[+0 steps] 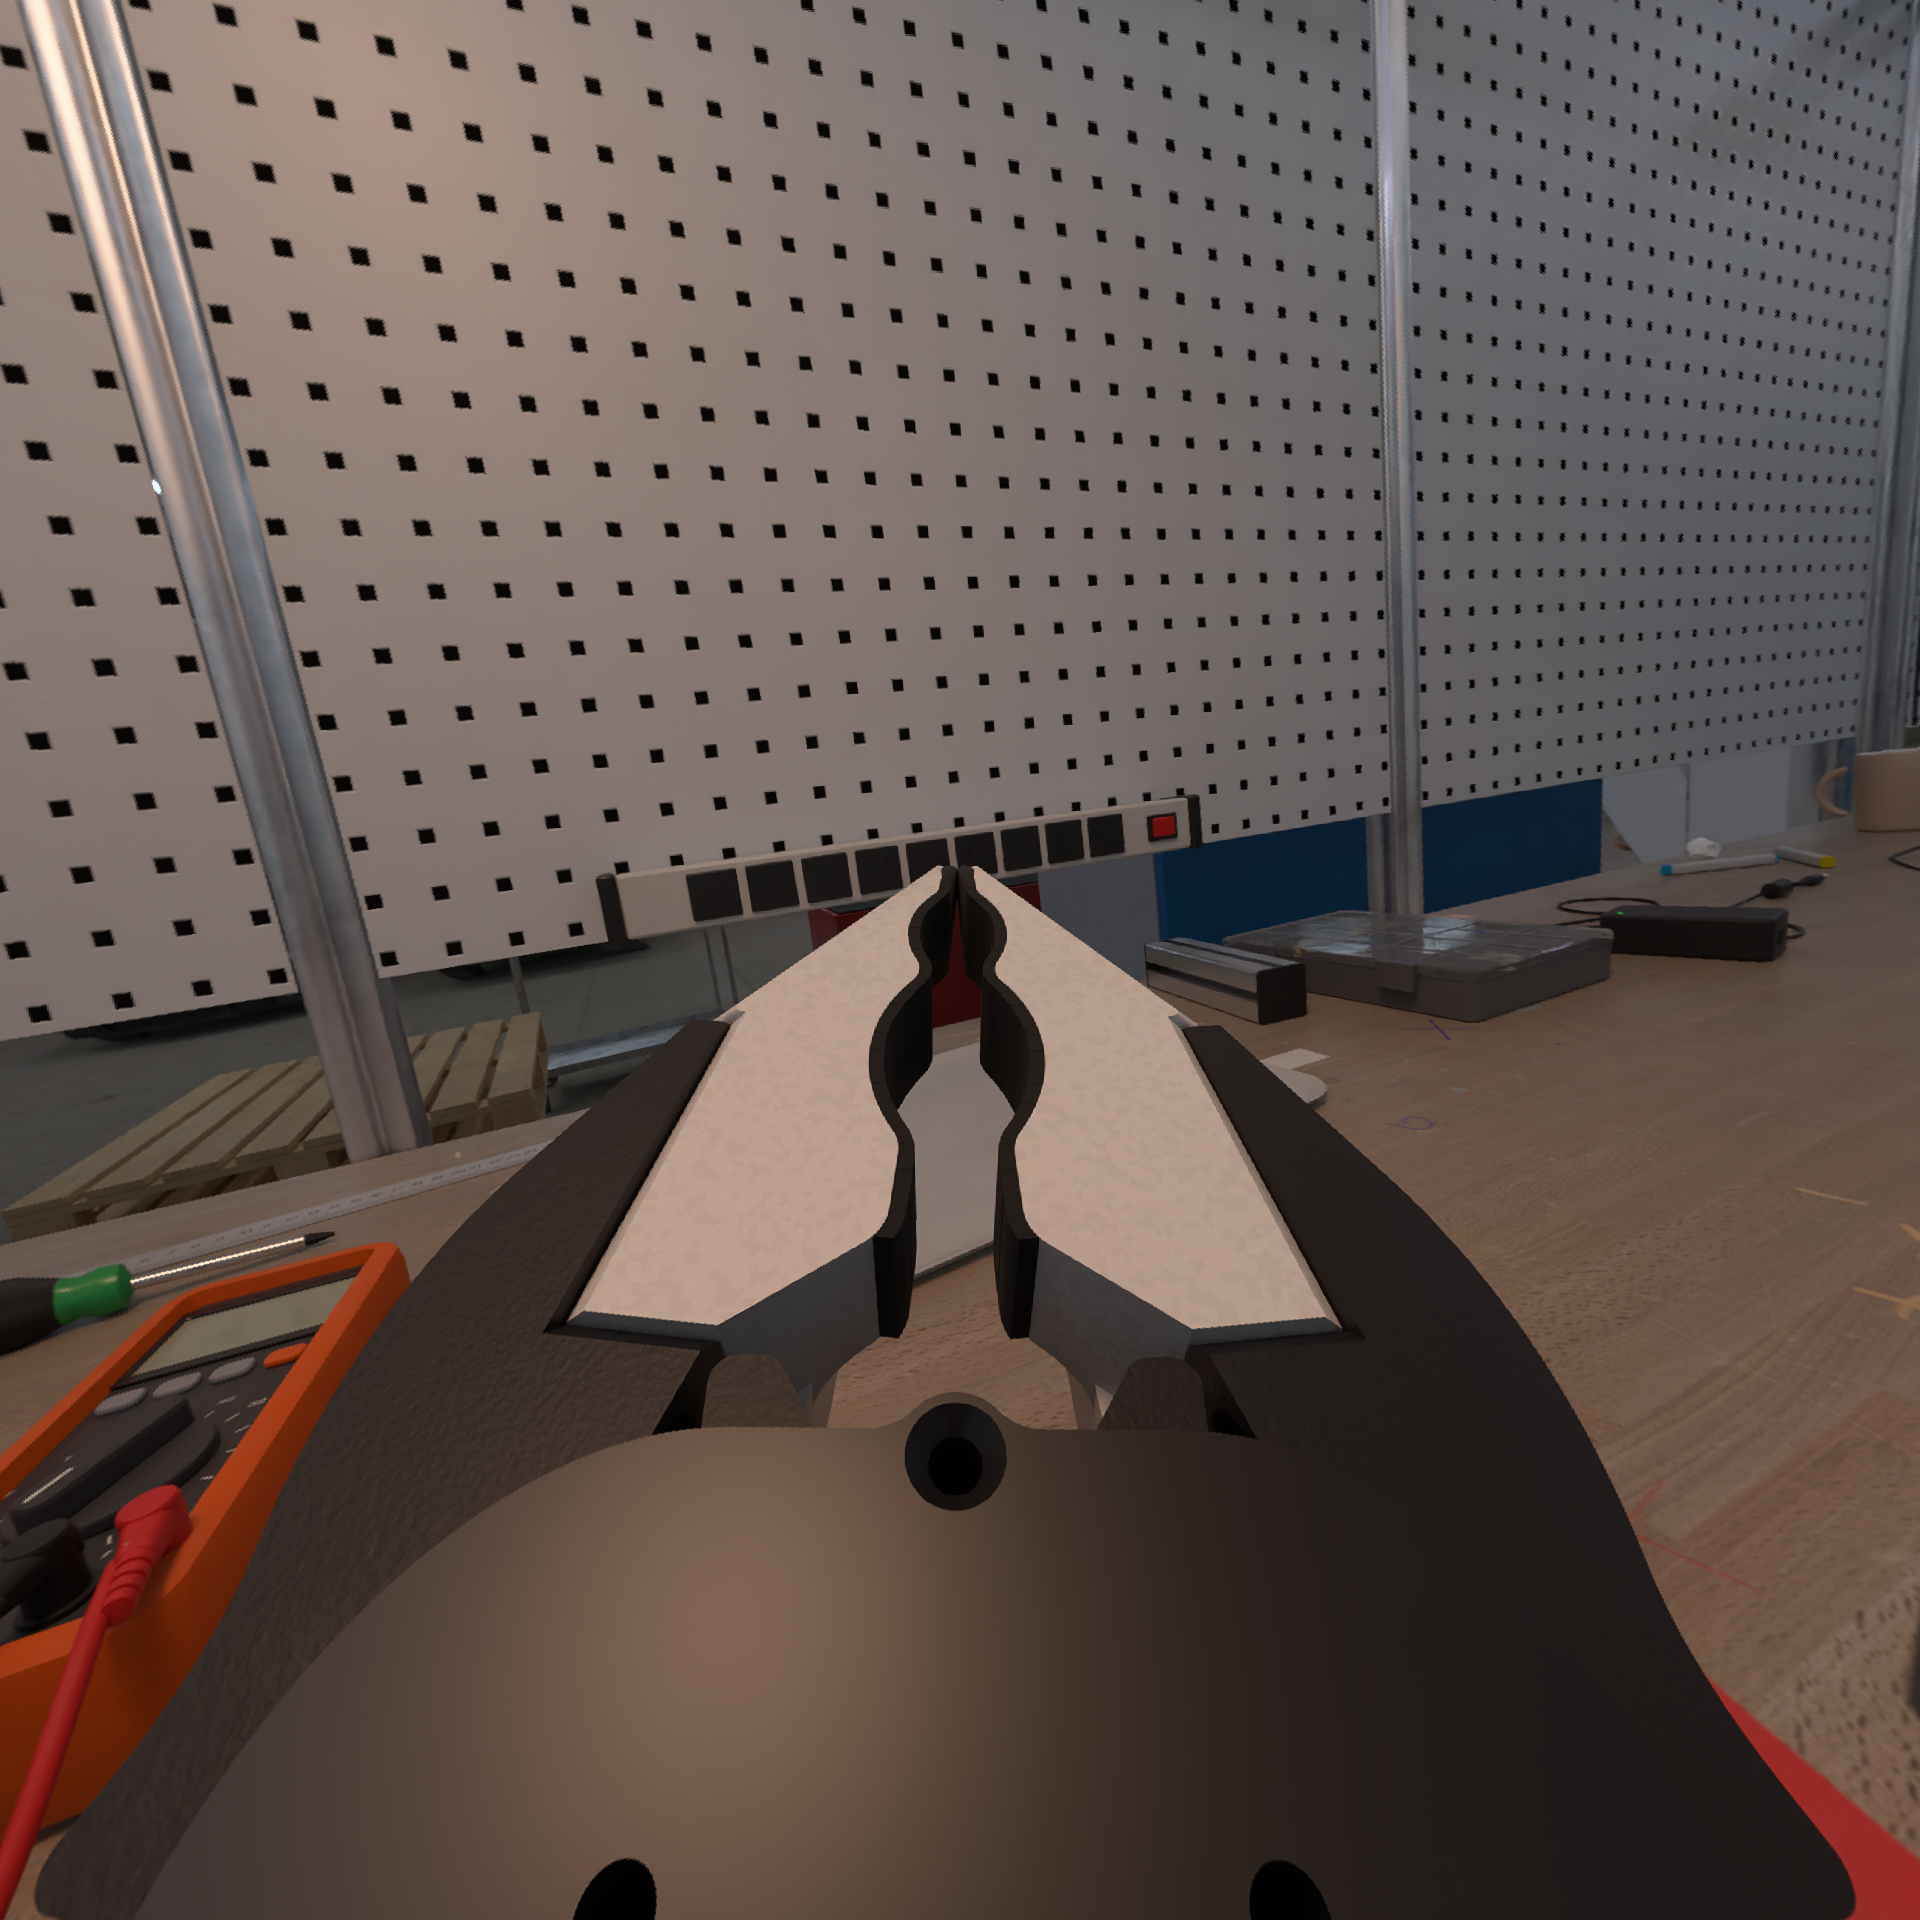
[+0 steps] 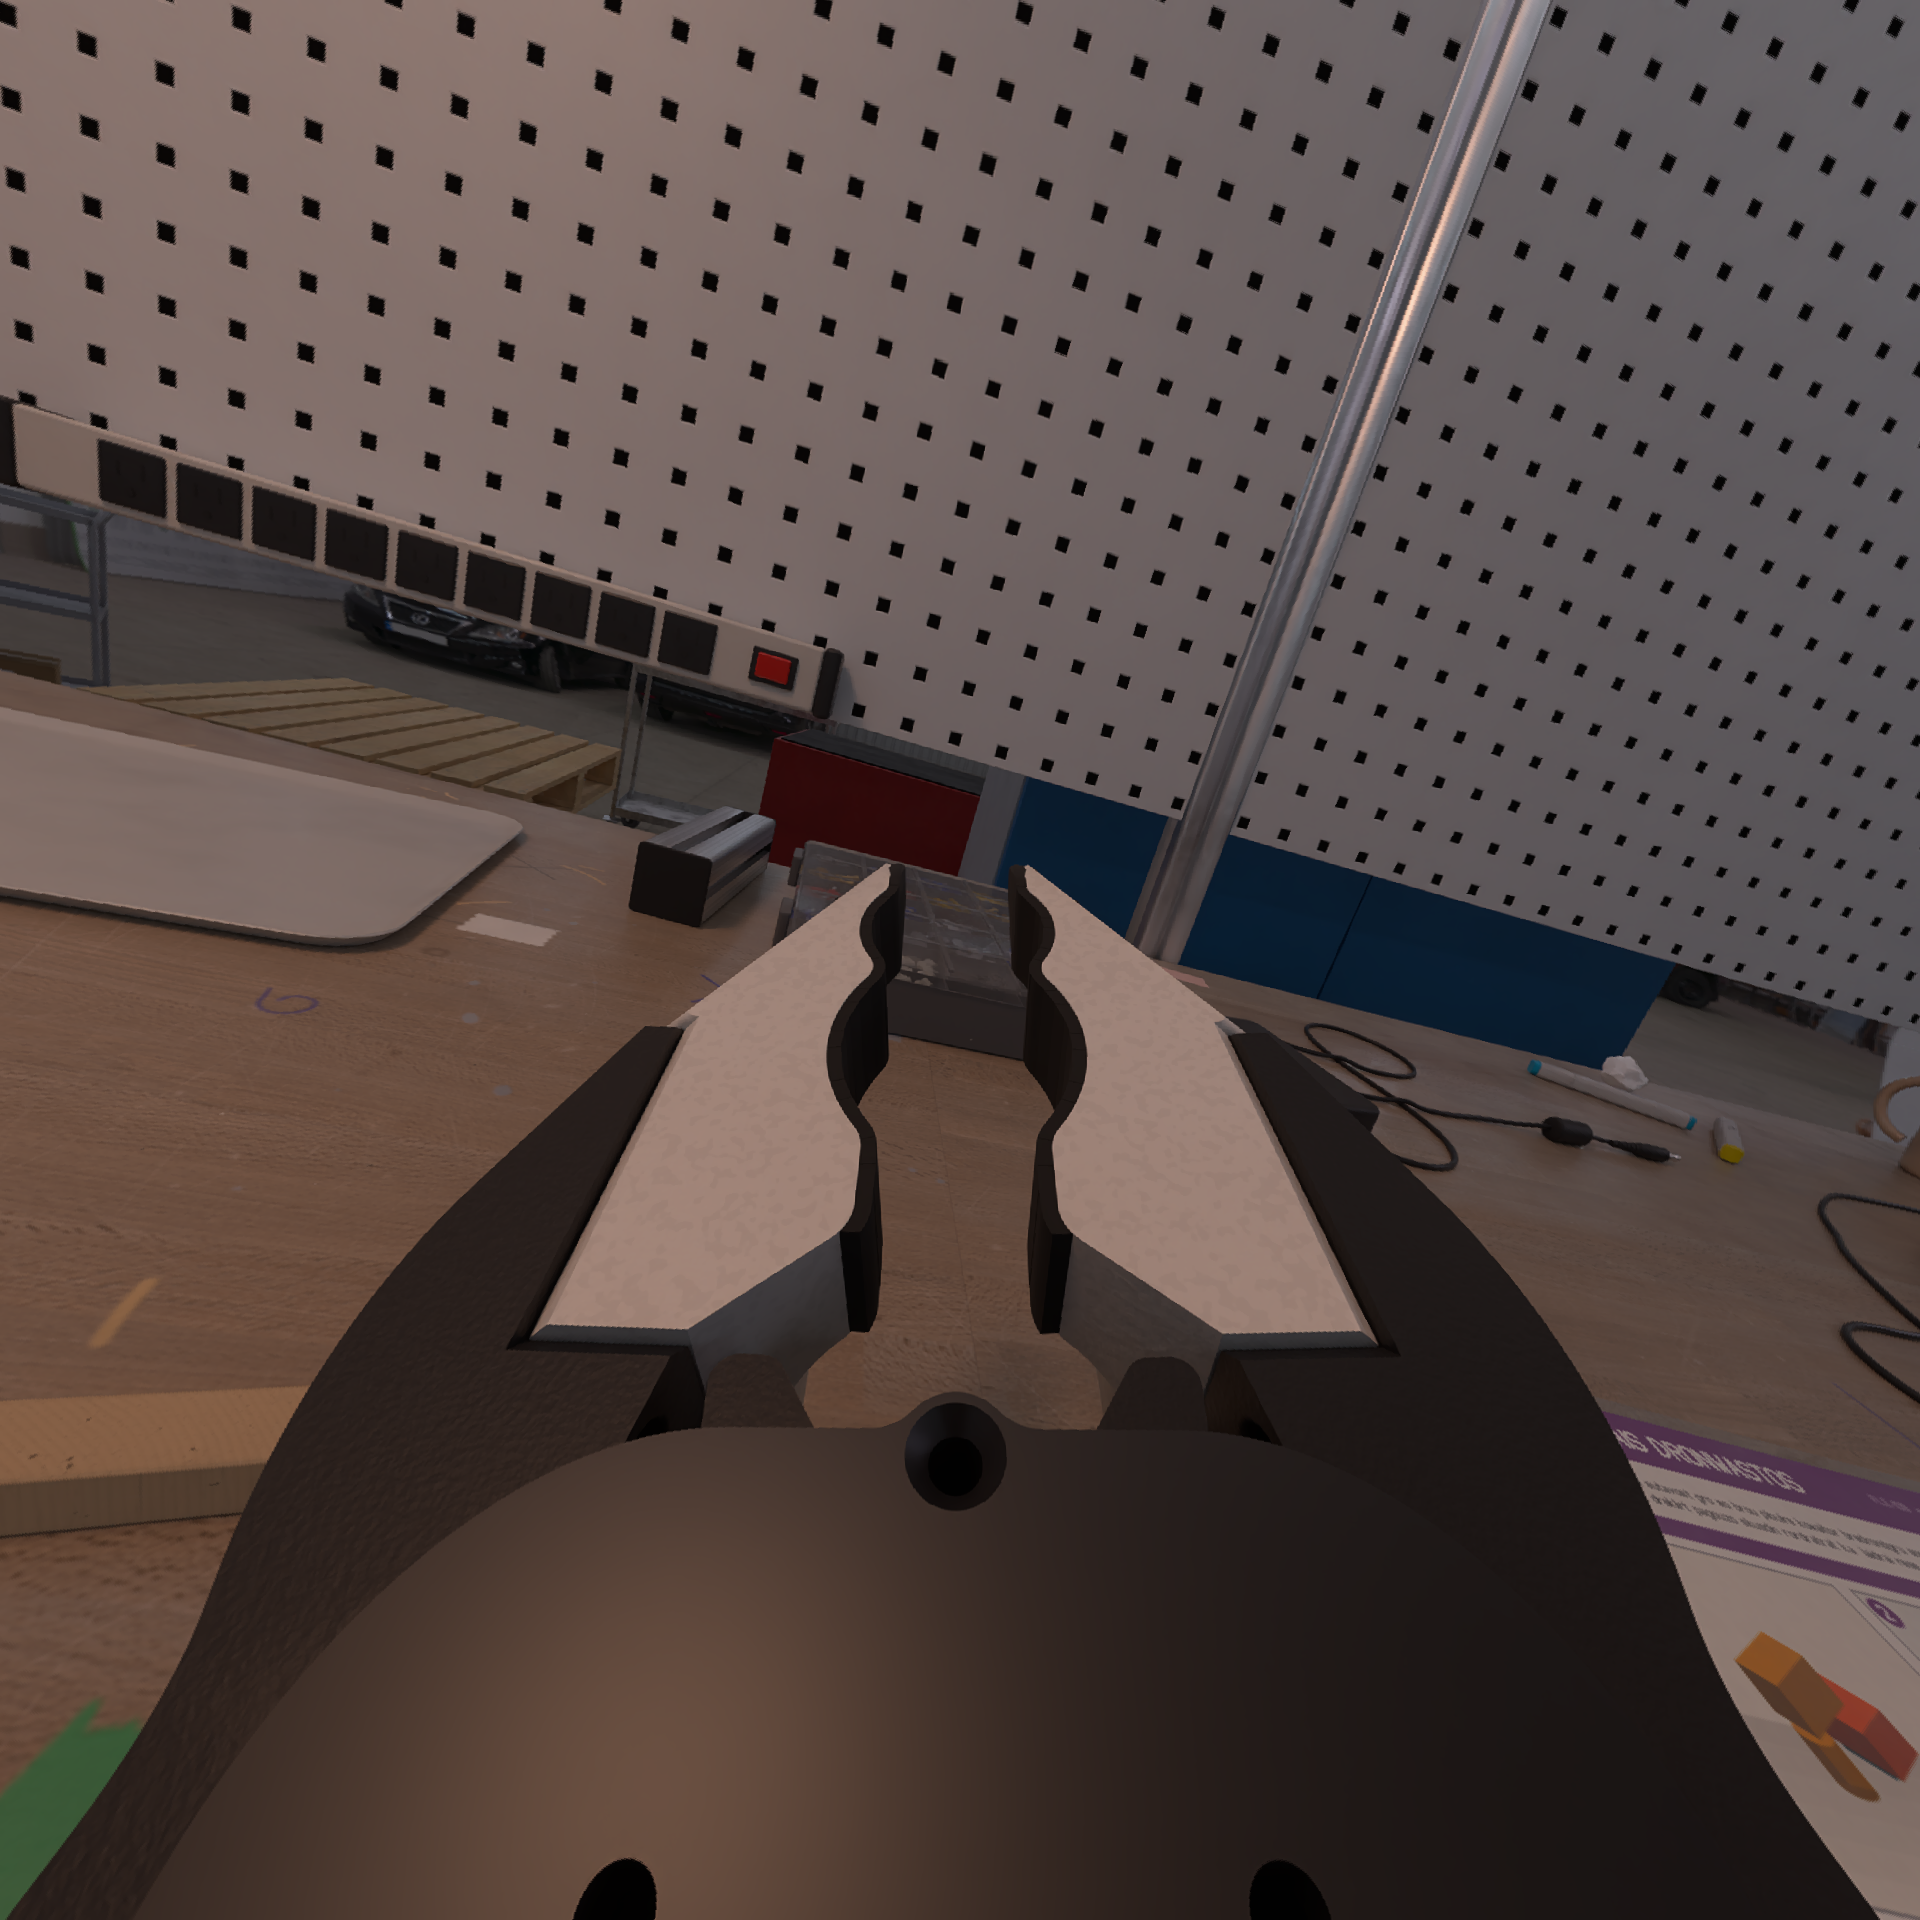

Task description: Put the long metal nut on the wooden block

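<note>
The left gripper (image 1: 957,873) has its jaws clenched on nothing, the right gripper (image 2: 958,873) its jaws released. The long metal nut shows in neither view. The wooden block (image 2: 125,1460), perhaps, lies half hidden on the surface (image 2: 312,1143).

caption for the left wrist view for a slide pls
Left tongs shut and empty above the wooden bench, orange multimeter at left, pegboard and power strip ahead.
</note>
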You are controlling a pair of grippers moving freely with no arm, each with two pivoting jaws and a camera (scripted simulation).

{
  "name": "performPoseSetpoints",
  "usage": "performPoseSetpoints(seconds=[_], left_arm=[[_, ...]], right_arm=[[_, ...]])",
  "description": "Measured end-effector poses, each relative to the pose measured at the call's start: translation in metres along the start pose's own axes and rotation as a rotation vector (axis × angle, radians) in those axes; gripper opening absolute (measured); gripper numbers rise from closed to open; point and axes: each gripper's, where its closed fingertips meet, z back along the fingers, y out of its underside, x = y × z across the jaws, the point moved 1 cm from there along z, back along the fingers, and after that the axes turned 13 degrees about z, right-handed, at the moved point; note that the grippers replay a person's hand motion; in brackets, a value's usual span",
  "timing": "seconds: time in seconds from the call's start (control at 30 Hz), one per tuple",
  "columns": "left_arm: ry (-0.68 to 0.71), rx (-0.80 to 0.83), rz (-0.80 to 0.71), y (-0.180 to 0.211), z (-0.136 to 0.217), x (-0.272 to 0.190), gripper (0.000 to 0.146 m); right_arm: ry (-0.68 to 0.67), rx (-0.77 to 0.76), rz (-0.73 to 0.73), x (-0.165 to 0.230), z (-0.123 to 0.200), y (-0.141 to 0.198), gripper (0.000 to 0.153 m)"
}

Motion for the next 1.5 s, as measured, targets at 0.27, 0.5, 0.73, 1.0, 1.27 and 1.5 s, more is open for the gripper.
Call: performPoseSetpoints(seconds=[0.27,0.5,0.73,1.0,1.27,1.5], left_arm=[[-0.003,-0.007,-0.038,-0.007,0.001,-0.003,0.000],[0.027,-0.016,-0.029,-0.005,-0.001,-0.014,0.000],[-0.005,-0.042,-0.110,-0.010,0.000,-0.008,0.000],[-0.049,-0.065,-0.092,-0.017,0.001,0.007,0.000],[-0.034,-0.073,-0.070,-0.019,0.002,0.004,0.000],[-0.019,-0.073,-0.059,-0.020,0.002,0.001,0.000]], right_arm=[[-0.038,-0.067,0.092,0.012,0.003,-0.020,0.022],[-0.783,-0.187,0.034,0.162,0.023,-0.107,0.045],[-1.488,0.110,0.210,0.287,0.020,-0.110,0.053],[-1.695,0.351,0.416,0.324,0.002,-0.082,0.055],[-1.743,0.396,0.466,0.327,0.003,-0.075,0.020],[-1.671,0.227,0.487,0.296,0.016,-0.097,0.020]])
